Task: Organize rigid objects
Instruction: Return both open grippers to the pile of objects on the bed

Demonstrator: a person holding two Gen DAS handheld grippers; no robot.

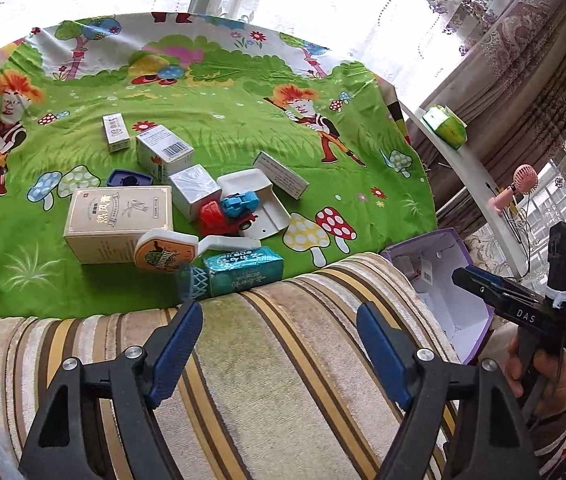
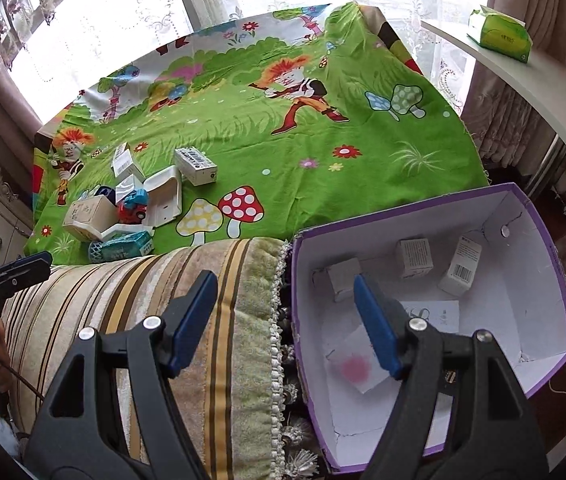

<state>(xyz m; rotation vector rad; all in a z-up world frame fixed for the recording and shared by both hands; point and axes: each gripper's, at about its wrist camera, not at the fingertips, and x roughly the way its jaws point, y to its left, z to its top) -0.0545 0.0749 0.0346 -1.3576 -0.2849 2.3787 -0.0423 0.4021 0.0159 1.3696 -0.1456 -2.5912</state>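
Note:
A heap of rigid things lies on the green cartoon cloth [image 1: 223,128]: a beige carton [image 1: 119,220], a teal foil box [image 1: 247,270], a red and blue toy truck [image 1: 231,212], white boxes [image 1: 163,150] and a white tray [image 1: 259,204]. The heap also shows in the right wrist view [image 2: 131,208]. My left gripper [image 1: 279,320] is open and empty above the striped cushion [image 1: 263,360], short of the heap. My right gripper [image 2: 285,292] is open and empty at the rim of the purple box [image 2: 555,280], which holds three small white cartons [image 2: 461,266].
A white curved shelf [image 2: 523,76] at the right carries a green tissue pack [image 2: 499,34] and a pink hand fan [image 1: 517,188]. Curtains and a bright window stand behind the cloth. A fringed cushion edge [image 2: 279,320] borders the purple box.

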